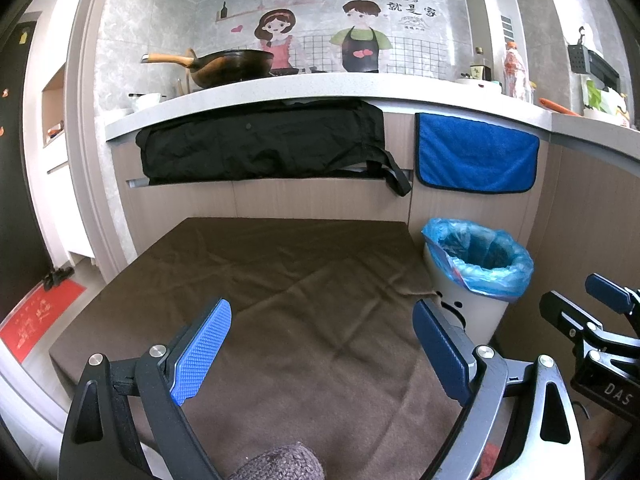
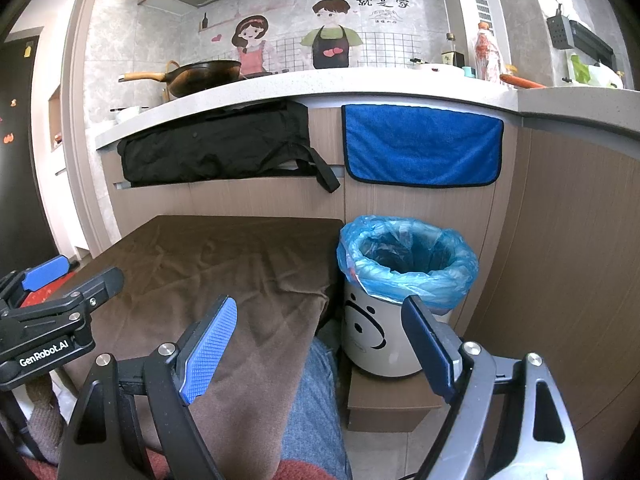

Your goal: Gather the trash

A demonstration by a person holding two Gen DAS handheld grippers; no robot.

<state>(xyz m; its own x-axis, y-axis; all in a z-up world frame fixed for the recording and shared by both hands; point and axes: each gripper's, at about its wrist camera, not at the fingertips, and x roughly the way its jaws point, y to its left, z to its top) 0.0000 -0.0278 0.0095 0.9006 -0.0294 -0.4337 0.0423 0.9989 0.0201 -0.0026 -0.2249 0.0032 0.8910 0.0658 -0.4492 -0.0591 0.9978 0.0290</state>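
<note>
A white trash bin (image 2: pixel 376 336) with a smiley face and a blue plastic liner (image 2: pixel 408 260) stands to the right of a low table under a brown cloth (image 2: pixel 224 264). It also shows in the left wrist view (image 1: pixel 476 308), with its liner (image 1: pixel 480 256). My left gripper (image 1: pixel 320 348) is open and empty above the near part of the brown cloth (image 1: pixel 280 280). My right gripper (image 2: pixel 320 344) is open and empty, near the table's right edge and just left of the bin. I see no loose trash on the cloth.
A kitchen counter (image 1: pixel 280 92) runs behind the table, with a wok (image 1: pixel 228 66) on it. A black apron (image 1: pixel 260 144) and a blue towel (image 1: pixel 476 156) hang from its front. The bin stands on a cardboard box (image 2: pixel 388 404). Wooden cabinet panel (image 2: pixel 560 280) is at right.
</note>
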